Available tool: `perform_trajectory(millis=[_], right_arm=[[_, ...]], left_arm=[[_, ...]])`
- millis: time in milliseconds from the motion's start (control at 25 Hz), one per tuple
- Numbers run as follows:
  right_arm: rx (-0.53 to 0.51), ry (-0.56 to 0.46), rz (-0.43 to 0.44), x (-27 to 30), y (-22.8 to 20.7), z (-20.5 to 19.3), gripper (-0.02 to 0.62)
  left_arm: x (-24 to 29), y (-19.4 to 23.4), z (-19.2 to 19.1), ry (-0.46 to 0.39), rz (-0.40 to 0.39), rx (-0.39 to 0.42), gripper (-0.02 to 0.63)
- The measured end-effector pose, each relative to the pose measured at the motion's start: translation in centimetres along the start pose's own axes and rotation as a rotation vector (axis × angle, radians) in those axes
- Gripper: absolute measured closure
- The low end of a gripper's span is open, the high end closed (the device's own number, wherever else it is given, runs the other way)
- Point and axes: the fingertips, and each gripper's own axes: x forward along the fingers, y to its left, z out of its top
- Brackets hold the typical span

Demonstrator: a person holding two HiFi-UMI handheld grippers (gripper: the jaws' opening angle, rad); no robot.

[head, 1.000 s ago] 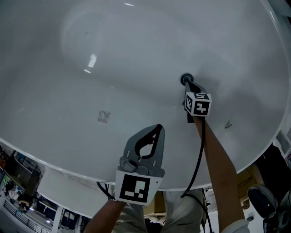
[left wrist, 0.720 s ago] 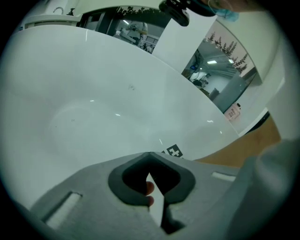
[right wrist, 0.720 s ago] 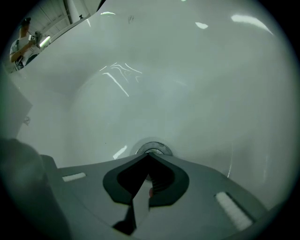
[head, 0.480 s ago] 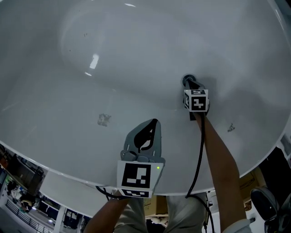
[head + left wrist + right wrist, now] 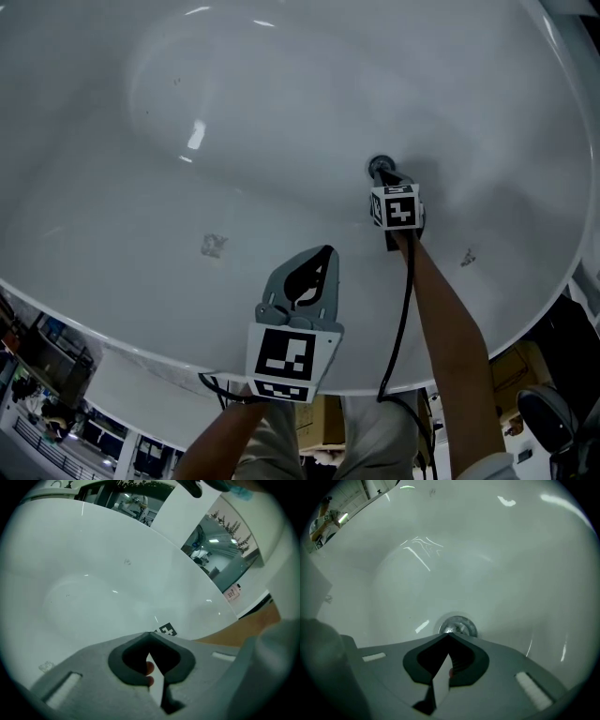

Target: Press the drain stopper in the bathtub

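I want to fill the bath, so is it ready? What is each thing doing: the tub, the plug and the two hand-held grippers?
Bathtub: no water in it.
Drain stopper: sits in the drain; up or down, cannot tell.
Right hand-held gripper: shut, empty, tips at the stopper's edge.
Left hand-held gripper: shut, empty, held away from the stopper.

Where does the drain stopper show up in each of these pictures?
Head view: the drain stopper is right of centre, just beyond the tip of the right gripper.
Left gripper view: not in it.
Right gripper view: the drain stopper is low in the centre, just past the closed jaw tips.
Shared landmark: the white bathtub, which fills most of all three views.
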Motion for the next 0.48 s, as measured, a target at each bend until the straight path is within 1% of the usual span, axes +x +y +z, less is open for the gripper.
perform_trajectory(millis=[120, 240, 360, 480], right_arm=[[-0.001, 0.0, 0.025, -1.4, 0.4, -0.8, 0.592], [0.008, -0.029, 0.046, -3.6, 1.3, -0.4, 0.592], [-0.014, -0.054, 0.069, -6.3, 2.6, 0.0, 0.592], [-0.028, -0.079, 0.075, -8.7, 3.5, 0.7, 0.592]], left_arm=[[-0.7, -0.9, 0.3, -0.007, -0.008, 0.014, 0.607], [-1.6, -1.5, 0.8, -0.013, -0.012, 0.035, 0.606], [-3.0, -2.2, 1.4, -0.018, -0.017, 0.047, 0.607], [-4.2, -2.7, 2.0, -0.019, -0.029, 0.058, 0.607]])
